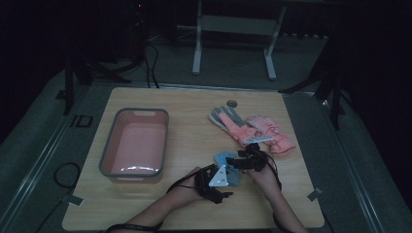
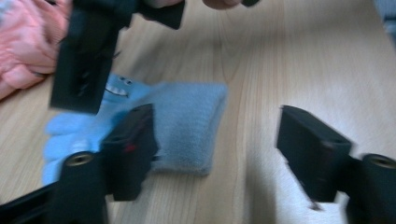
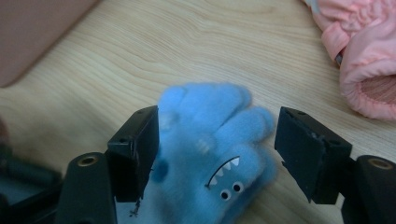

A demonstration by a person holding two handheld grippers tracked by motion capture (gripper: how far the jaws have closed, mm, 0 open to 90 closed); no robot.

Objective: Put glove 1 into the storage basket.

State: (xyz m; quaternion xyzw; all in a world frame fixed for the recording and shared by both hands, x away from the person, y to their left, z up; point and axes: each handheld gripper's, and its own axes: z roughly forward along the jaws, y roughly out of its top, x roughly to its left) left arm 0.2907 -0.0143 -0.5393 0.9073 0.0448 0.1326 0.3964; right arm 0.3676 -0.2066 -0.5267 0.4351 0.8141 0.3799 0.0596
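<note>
Both grippers hover low over the blue glove [image 3: 210, 158] lying flat on the wooden table [image 1: 189, 131], near its front edge. The left gripper [image 2: 217, 144] is spread wide at the cuff. The right gripper [image 3: 217, 149] gapes around the fingers, nothing pinched, pink gloves [image 1: 265, 131] just beyond.

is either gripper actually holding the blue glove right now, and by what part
Neither. The right gripper straddles the blue glove open-jawed; the left gripper is open at its cuff end.
</note>
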